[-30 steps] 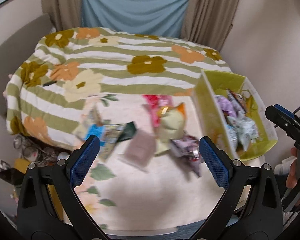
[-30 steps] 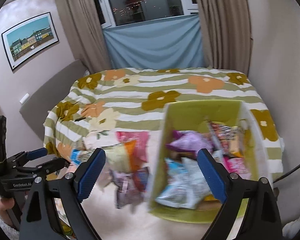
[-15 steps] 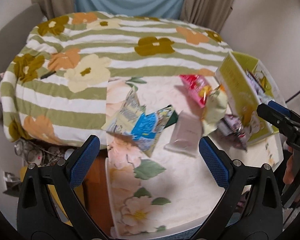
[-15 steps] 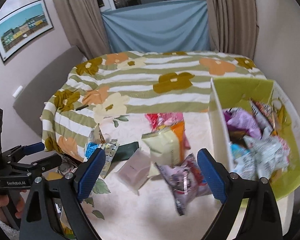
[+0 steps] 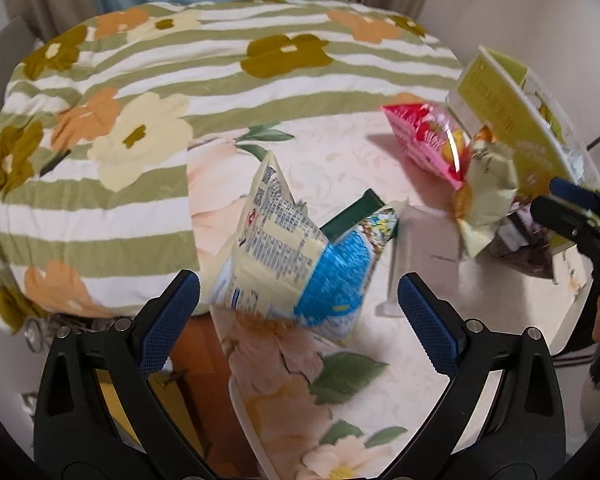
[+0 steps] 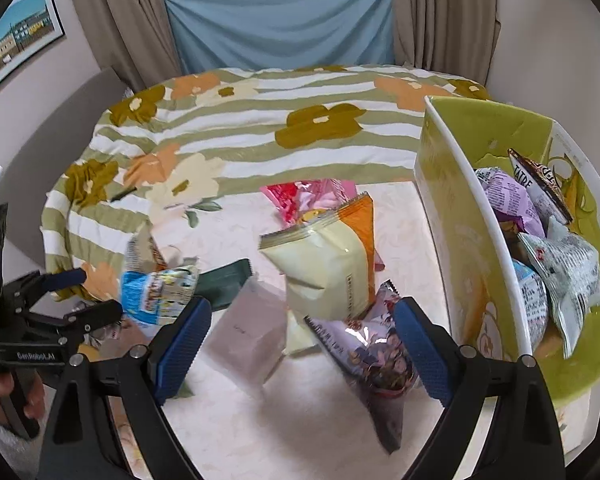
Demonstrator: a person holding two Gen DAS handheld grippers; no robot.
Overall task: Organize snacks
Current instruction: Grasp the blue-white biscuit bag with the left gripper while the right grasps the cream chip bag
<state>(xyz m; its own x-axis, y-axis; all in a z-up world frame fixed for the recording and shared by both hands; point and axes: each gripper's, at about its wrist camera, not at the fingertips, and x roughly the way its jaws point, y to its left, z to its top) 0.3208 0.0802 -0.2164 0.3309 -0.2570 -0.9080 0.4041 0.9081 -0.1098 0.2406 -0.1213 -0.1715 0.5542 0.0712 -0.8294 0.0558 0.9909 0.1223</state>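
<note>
Loose snack bags lie on a floral-cloth table. My left gripper is open, just short of a cream and blue bag. My right gripper is open above a pale yellow and orange bag, a dark purple bag and a grey pouch. A red-pink bag lies behind them, also in the left wrist view. A lime-green box at the right holds several snacks, such as a purple bag.
A bed with a striped floral cover stands right behind the table. A dark green packet lies between the bags. The table's left edge drops to a wooden floor. Curtains and walls close the back.
My left gripper has swung left and moved down close to the cream and blue bag. My right gripper has moved left off the green box and now hangs over the loose bags.
</note>
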